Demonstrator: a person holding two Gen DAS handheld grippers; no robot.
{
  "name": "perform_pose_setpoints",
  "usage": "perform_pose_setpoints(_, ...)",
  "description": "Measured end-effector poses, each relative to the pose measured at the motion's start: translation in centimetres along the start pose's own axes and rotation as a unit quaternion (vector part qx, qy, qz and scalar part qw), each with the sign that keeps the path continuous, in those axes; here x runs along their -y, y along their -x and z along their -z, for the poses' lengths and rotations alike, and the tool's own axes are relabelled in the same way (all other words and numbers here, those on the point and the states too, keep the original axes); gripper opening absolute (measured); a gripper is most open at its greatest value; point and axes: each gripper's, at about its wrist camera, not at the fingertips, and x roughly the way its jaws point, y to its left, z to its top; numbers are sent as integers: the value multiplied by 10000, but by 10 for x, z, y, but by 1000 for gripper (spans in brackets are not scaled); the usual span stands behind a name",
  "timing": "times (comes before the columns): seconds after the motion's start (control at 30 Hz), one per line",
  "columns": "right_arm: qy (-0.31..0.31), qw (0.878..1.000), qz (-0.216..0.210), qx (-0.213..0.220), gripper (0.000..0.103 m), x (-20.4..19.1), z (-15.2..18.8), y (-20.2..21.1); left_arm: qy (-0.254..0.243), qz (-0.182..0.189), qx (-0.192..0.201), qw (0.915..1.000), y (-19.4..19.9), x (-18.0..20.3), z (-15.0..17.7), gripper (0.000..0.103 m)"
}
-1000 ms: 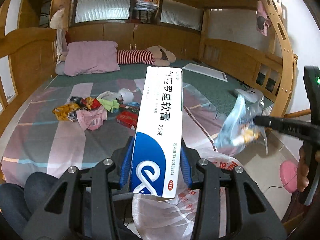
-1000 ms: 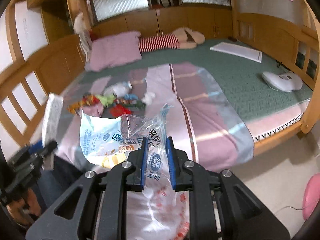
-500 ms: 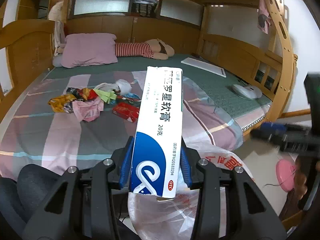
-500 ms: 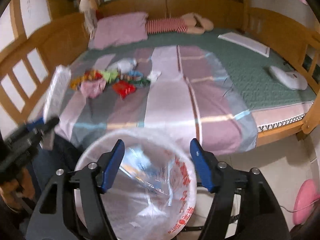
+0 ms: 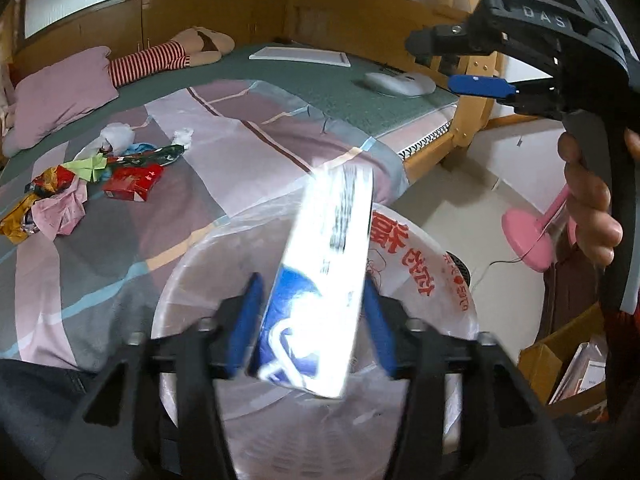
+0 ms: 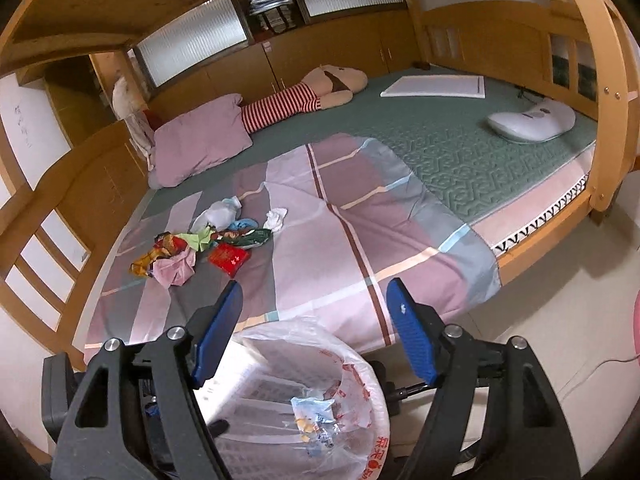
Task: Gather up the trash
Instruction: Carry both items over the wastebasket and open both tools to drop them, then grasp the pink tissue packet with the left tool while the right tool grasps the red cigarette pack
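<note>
A white and blue ointment box (image 5: 324,276), blurred and tilted, stands between the pads of my left gripper (image 5: 310,284) over the bag-lined white bin (image 5: 440,280). The jaws are opening, and gaps show on both sides of the box. My right gripper (image 6: 315,286) is open with nothing between its blue pads, its jaws still widening; it hangs above the bin (image 6: 360,364). A clear snack wrapper (image 6: 316,416) lies inside the bin. From the left wrist view the right gripper (image 5: 452,64) is at the upper right, held by a hand. A trash pile (image 6: 192,248) lies on the bedspread.
The pile (image 5: 92,176) includes a red packet (image 5: 134,182) and crumpled tissue (image 6: 276,218). A pink pillow (image 6: 200,148), a striped plush toy (image 6: 304,98), a white board (image 6: 432,86) and a white device (image 6: 532,120) lie further back. A pink stand (image 5: 528,240) is on the floor.
The right gripper opened and the clear wrapper dropped into the bin. The left gripper came down over the bin with the box, rolled, and its jaws widened.
</note>
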Motion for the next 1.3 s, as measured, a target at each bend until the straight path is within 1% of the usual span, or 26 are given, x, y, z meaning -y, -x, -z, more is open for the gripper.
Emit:
perform_pose_setpoints(0.03,-1,10000,-7,-13,73,-1,1,-1,24,-48,40,10000,1,-1,0,72)
perform_pose_setpoints(0.07,-7,10000,-14,-22,73,-2,1,-2,59,-95,77,9999,3,-3,0,77)
perform_pose_setpoints(0.17,-45,10000,-41,-18,78,-3,2,-4,250,-185,116,9995,4,-12,1,81)
perform_pose_setpoints(0.27,-20,10000,-9,23,80,-5,3,-4,455,-305,108,9984,5,-23,0,83)
perform_pose_setpoints(0.33,49,10000,60,38,81,-8,4,-5,654,-545,171,9962,7,-33,-2,84)
perform_pose_setpoints(0.37,76,9999,82,42,81,-9,5,-6,768,-702,215,9943,9,-40,-2,84)
perform_pose_setpoints(0.47,181,9997,131,-10,83,-15,6,-12,1316,-1180,440,9833,20,-75,-5,84)
perform_pose_setpoints(0.53,237,9996,130,-48,83,-19,8,-15,1763,-1542,632,9701,27,-108,-5,85)
perform_pose_setpoints(0.57,255,9996,138,-71,83,-21,8,-17,1974,-1699,689,9630,29,-125,-5,87)
perform_pose_setpoints(0.6,265,9995,140,-94,83,-23,9,-20,2349,-1911,717,9504,30,-151,-3,89)
perform_pose_setpoints(0.63,260,9995,129,-118,83,-24,9,-23,2615,-2011,693,9415,30,-169,-3,93)
perform_pose_setpoints(0.67,245,9995,115,-136,83,-25,9,-26,2943,-2092,661,9302,28,-189,-1,94)
perform_pose_setpoints(0.7,213,9996,98,-165,83,-28,8,-30,3360,-2130,637,9153,26,-215,0,94)
perform_pose_setpoints(0.73,189,9996,79,-195,83,-29,8,-34,3695,-2111,611,9029,22,-237,-1,94)
perform_pose_setpoints(0.8,189,9995,24,-270,83,-36,8,-42,4097,-2066,531,8869,11,-276,-8,94)
perform_pose_setpoints(0.83,235,9992,19,-308,83,-41,8,-47,4203,-2103,506,8813,4,-294,-14,94)
perform_pose_setpoints(0.87,291,9990,31,-343,83,-45,9,-52,4254,-2137,508,8779,-2,-304,-18,94)
perform_pose_setpoints(0.9,345,9986,48,-388,83,-48,10,-57,4274,-2161,532,8763,-10,-317,-24,94)
perform_pose_setpoints(0.97,378,9980,88,-494,83,-53,12,-68,4254,-2111,549,8783,-28,-336,-36,96)
perform_pose_setpoints(1.0,363,9978,109,-550,83,-54,13,-74,4271,-2067,490,8789,-40,-346,-42,96)
perform_pose_setpoints(1.07,311,9969,148,-700,83,-54,13,-88,4412,-1964,319,8751,-59,-362,-51,96)
perform_pose_setpoints(1.1,278,9965,174,-767,83,-55,13,-95,4413,-1852,192,8778,-73,-370,-60,96)
perform_pose_setpoints(1.2,163,9959,128,-875,83,-61,8,-109,4159,-1689,-90,8936,-101,-387,-73,96)
perform_pose_setpoints(1.23,163,9962,103,-846,83,-64,6,-112,4150,-1642,-61,8949,-106,-390,-73,86)
perform_pose_setpoints(1.27,189,9964,100,-817,83,-68,4,-114,4215,-1551,-21,8935,-108,-393,-72,62)
perform_pose_setpoints(1.3,248,9965,112,-795,83,-73,3,-117,4364,-1355,-84,8894,-111,-397,-68,52)
